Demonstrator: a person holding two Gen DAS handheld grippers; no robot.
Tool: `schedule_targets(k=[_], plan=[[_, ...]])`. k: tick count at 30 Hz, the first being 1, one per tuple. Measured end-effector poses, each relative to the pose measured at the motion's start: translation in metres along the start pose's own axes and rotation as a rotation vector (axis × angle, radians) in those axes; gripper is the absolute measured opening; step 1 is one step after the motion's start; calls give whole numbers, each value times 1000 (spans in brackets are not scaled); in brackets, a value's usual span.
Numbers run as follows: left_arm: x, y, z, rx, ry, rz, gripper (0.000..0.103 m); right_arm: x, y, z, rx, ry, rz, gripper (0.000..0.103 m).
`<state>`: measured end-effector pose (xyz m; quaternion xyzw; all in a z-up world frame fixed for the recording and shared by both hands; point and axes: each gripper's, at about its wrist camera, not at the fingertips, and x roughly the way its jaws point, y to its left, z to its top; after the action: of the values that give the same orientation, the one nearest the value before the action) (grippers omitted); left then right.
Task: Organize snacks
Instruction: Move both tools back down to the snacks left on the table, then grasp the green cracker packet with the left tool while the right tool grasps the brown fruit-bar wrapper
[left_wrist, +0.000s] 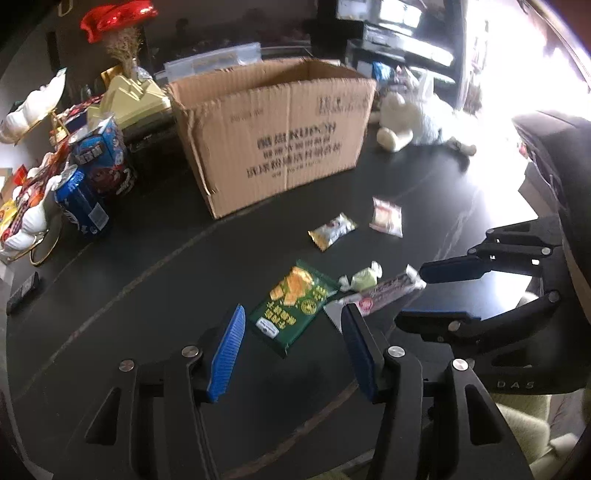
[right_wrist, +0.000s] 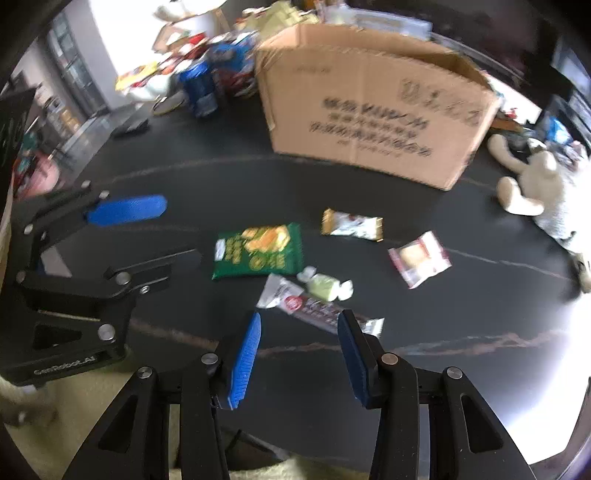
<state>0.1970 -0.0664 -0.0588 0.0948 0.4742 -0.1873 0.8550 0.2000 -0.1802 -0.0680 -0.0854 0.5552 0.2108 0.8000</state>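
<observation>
Green snack bag (left_wrist: 291, 306) is seen flat on the dark table (left_wrist: 147, 280), with a cardboard box (left_wrist: 273, 133) at 12 o'clock. Nothing is held by the left gripper (left_wrist: 291, 325) above it. The right gripper (right_wrist: 299, 332) is also kept apart and empty, over a long wrapped bar (right_wrist: 314, 306).

Both grippers, left gripper (left_wrist: 291, 354) and right gripper (right_wrist: 299, 354), have black frames, round silver screws behind bumpy blue fingers (left_wrist: 227, 354).

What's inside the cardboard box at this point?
Only bare inner walls near the rim of the cardboard box show. Its front wall covers the floor in both views, so any snacks inside cannot be seen.
</observation>
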Motion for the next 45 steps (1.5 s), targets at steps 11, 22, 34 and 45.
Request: schedule_targets(k=[11,22,34,45], plan=[[30,-2,-11,53,92,-10,60,31,4,-4,-94,54,-35,55],[71,5,2,112,197,-50,60,55,-5,12,-143,130,-70,55],[90,6,12,120,207,-65,61,68,-10,14,-111,166,-25,54],[95,9,12,93,196,-68,46,59,-20,15,12,93,-6,24]])
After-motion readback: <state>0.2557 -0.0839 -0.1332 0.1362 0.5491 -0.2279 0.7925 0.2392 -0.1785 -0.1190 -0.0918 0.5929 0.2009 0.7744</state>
